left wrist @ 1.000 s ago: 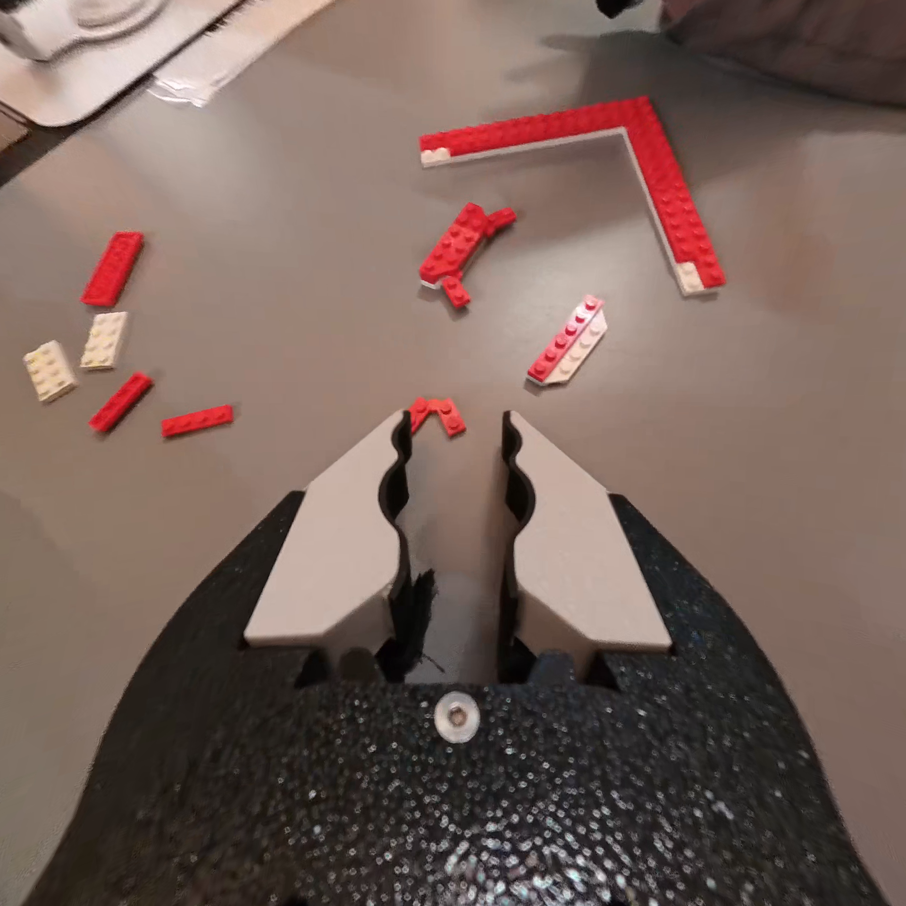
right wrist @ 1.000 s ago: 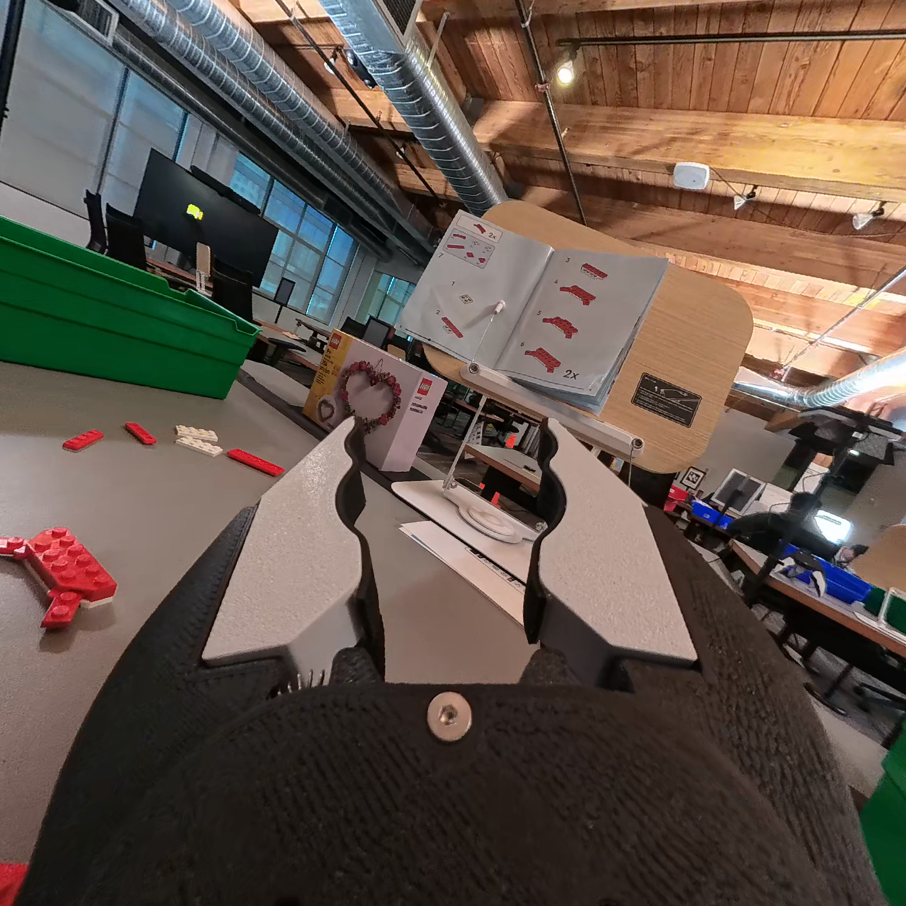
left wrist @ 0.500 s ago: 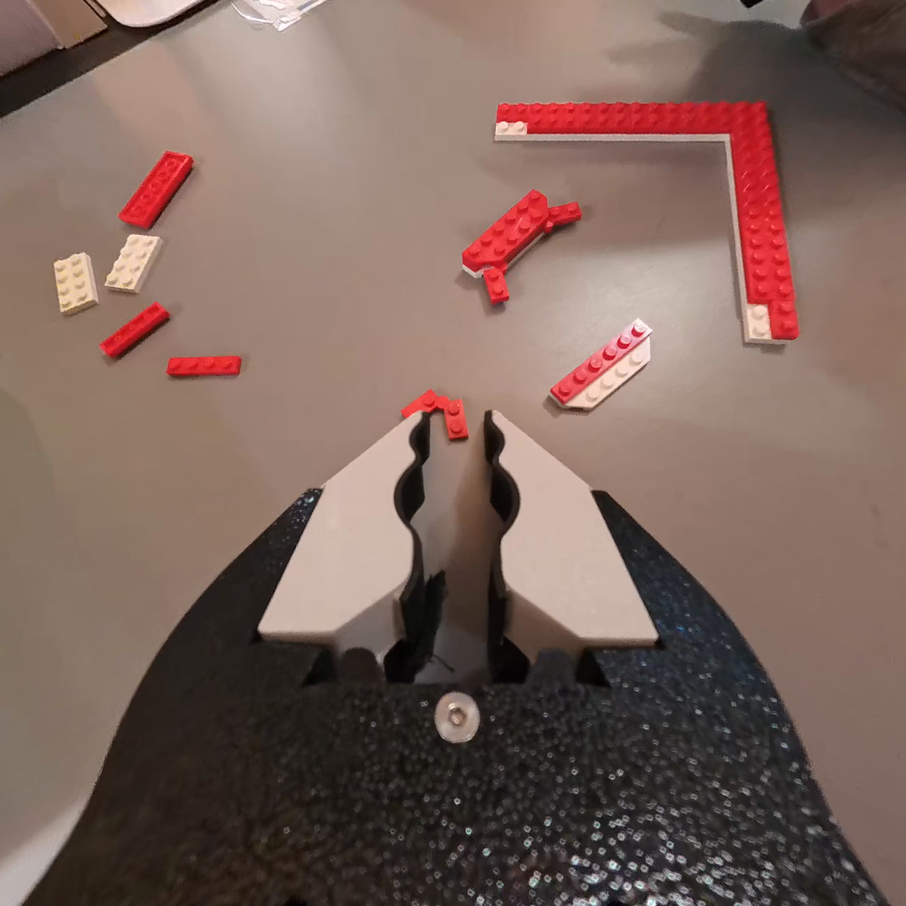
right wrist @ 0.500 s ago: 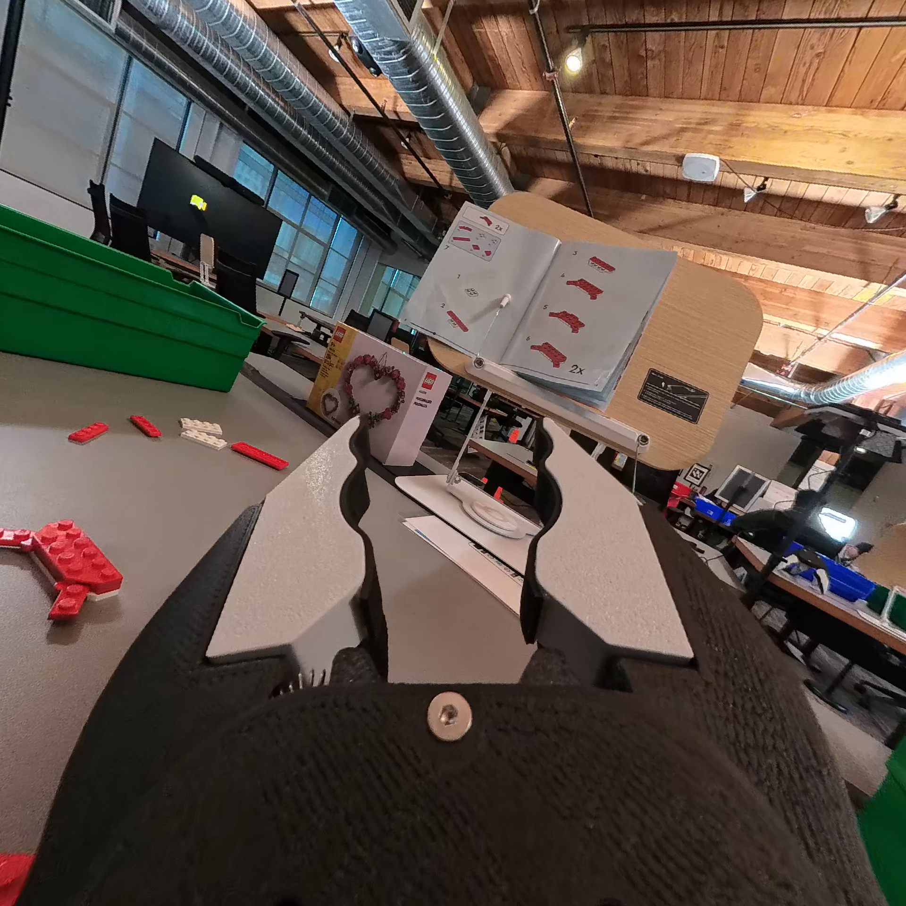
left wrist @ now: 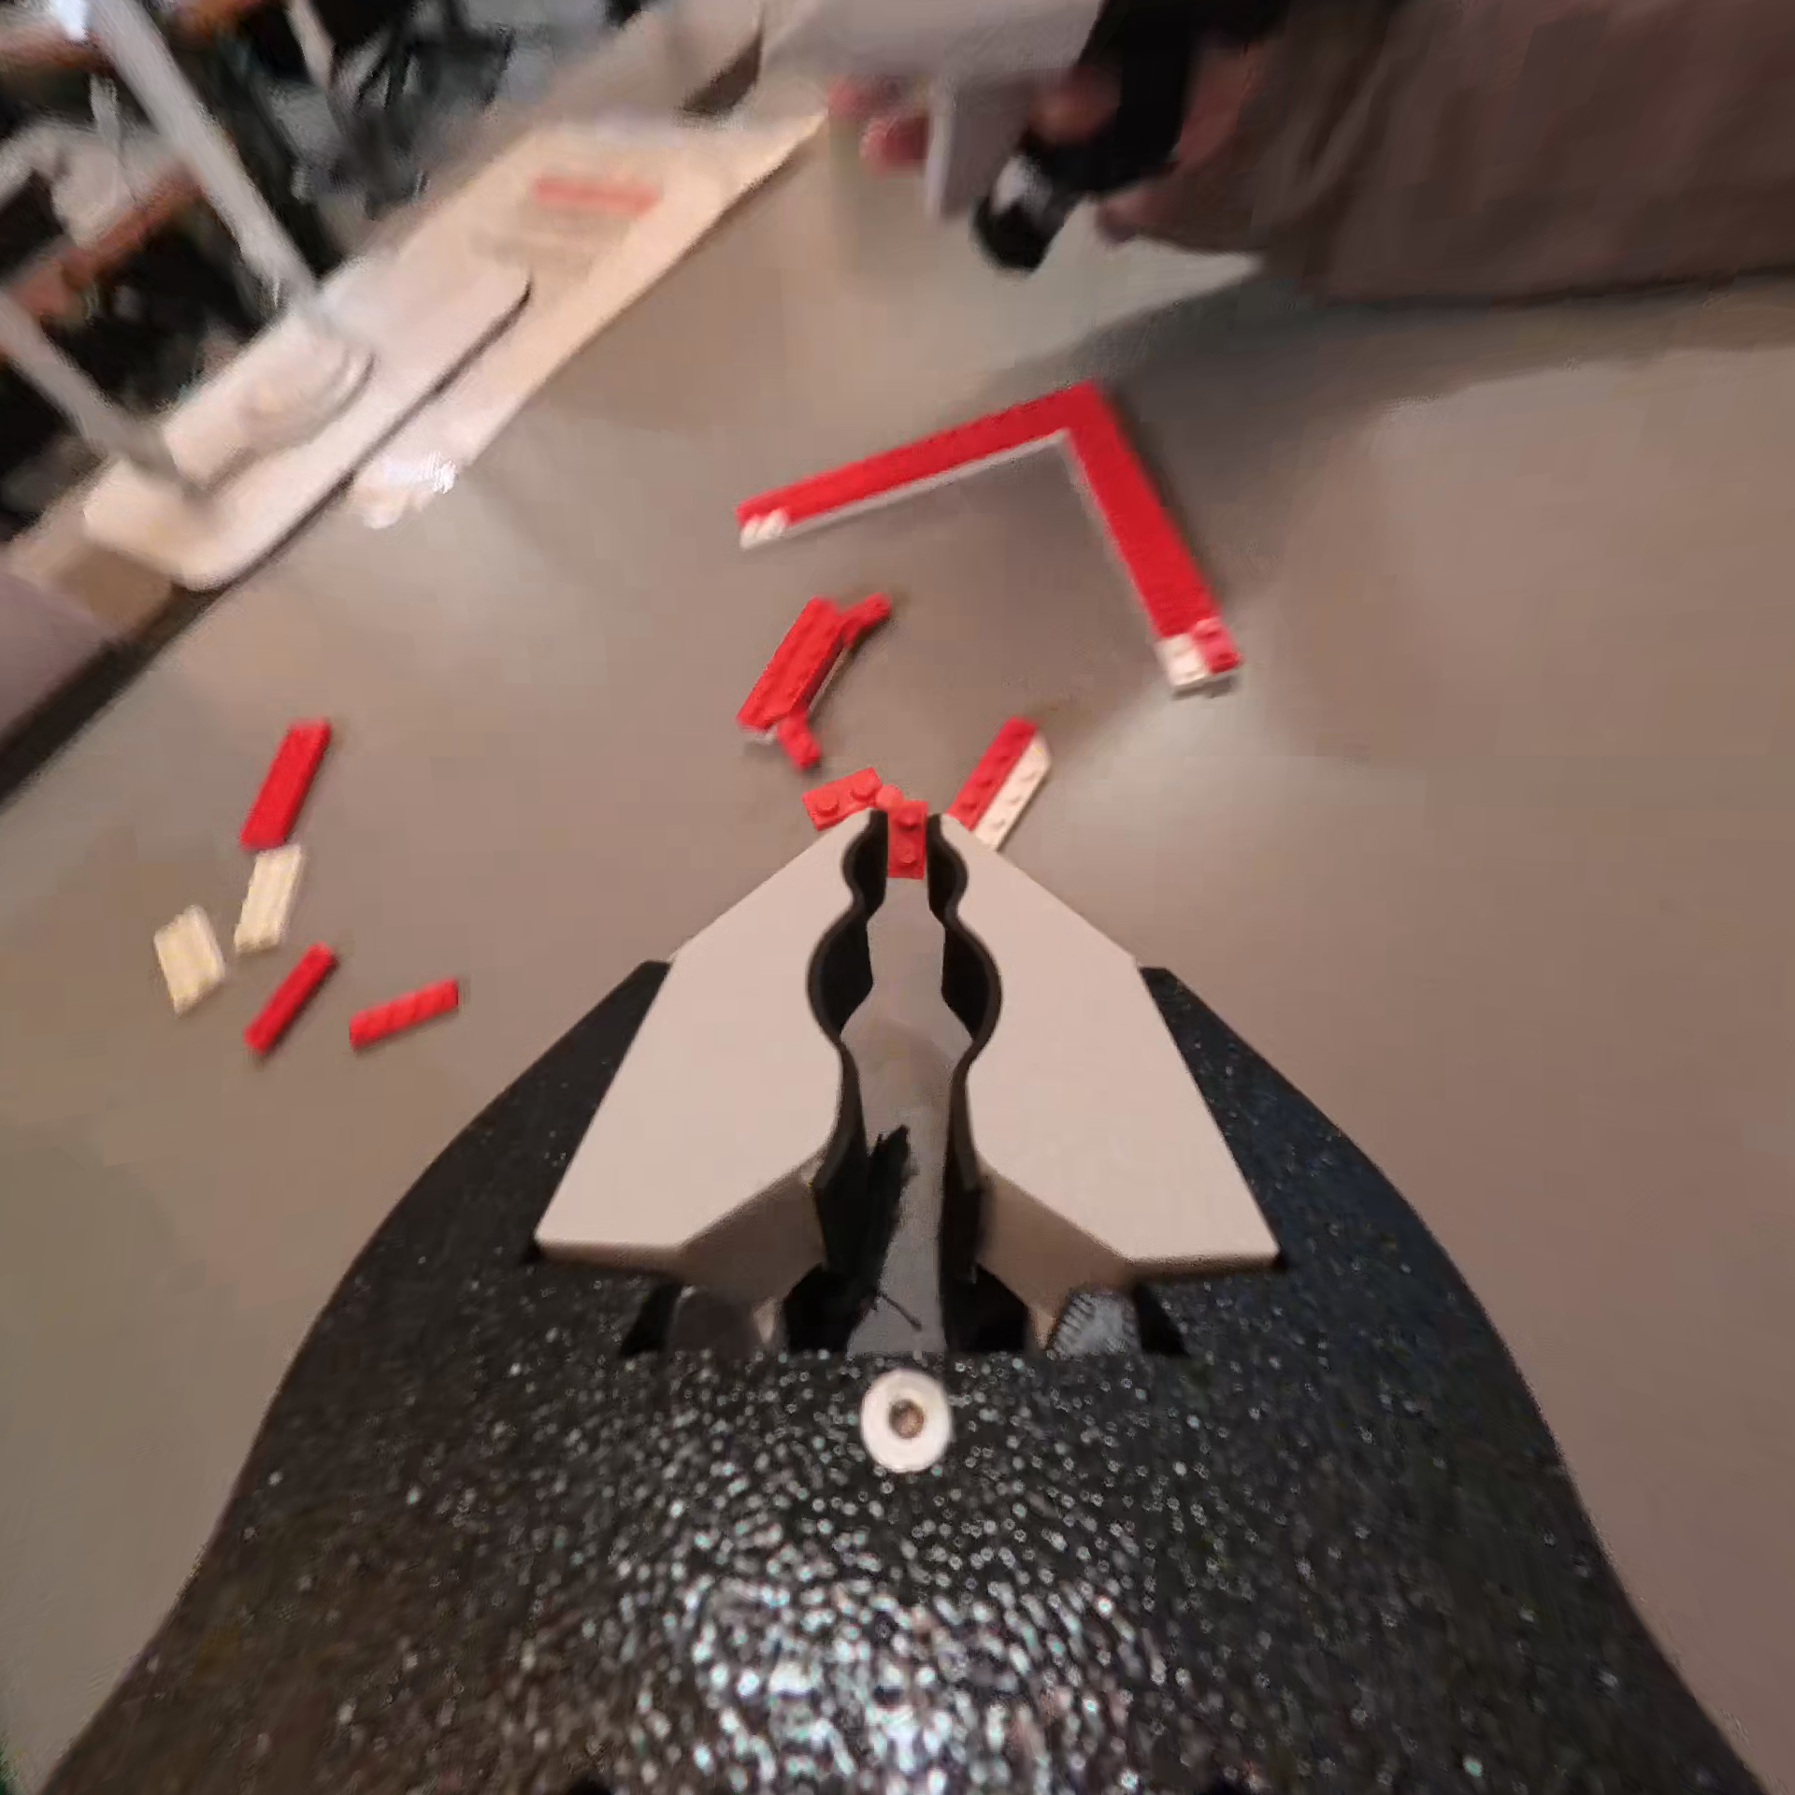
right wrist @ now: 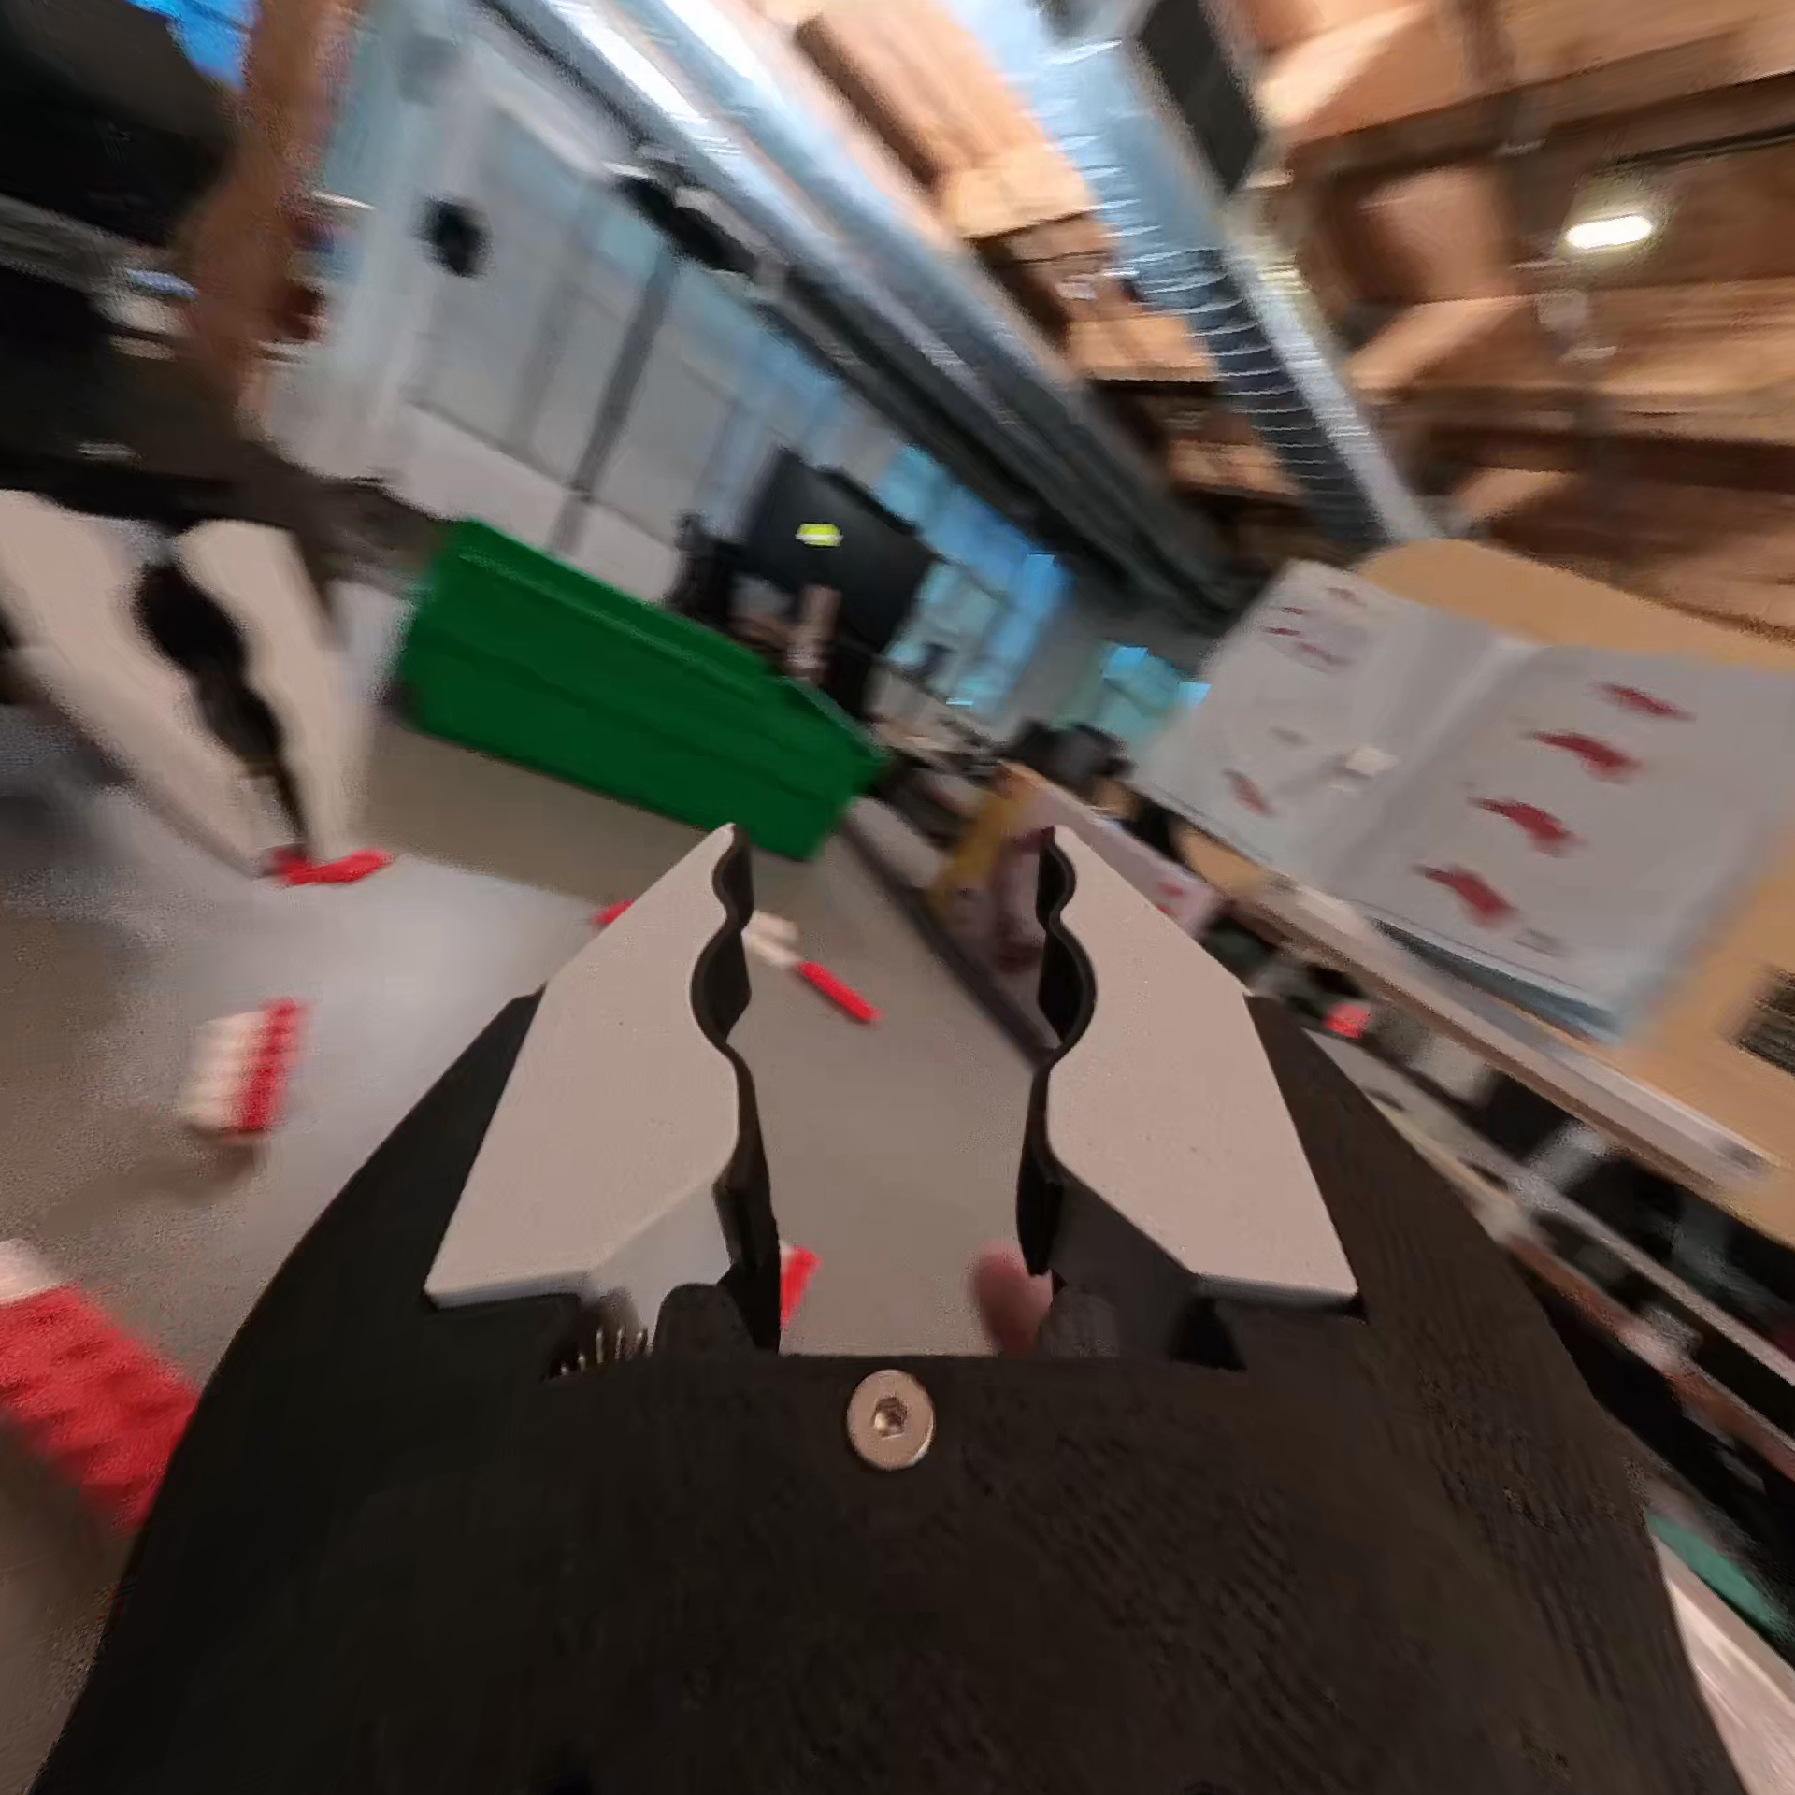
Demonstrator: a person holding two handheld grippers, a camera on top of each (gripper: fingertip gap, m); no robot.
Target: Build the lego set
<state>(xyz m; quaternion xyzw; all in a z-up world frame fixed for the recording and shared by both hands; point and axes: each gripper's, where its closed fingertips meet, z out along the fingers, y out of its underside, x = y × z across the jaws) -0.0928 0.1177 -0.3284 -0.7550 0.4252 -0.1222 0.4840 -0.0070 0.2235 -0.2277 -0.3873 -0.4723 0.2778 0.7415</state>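
Red hinged piece clamped in left gripper, near the L-shaped frame. Only the right gripper, jaws apart, shows green bin; booklet print too blurred to read.

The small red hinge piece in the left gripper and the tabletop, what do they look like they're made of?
Red hinge piece: likely hard moulded plastic, glossy, with round studs on top. Tabletop: smooth grey matte surface with soft reflections, perhaps laminate; its core cannot be told.

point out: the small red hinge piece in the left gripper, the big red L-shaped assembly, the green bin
small red hinge piece [left wrist: 908, 843], left wrist view, studded arm between the tips
red L-shaped assembly [left wrist: 1088, 413], left wrist view, corner
green bin [right wrist: 622, 690], right wrist view, side wall
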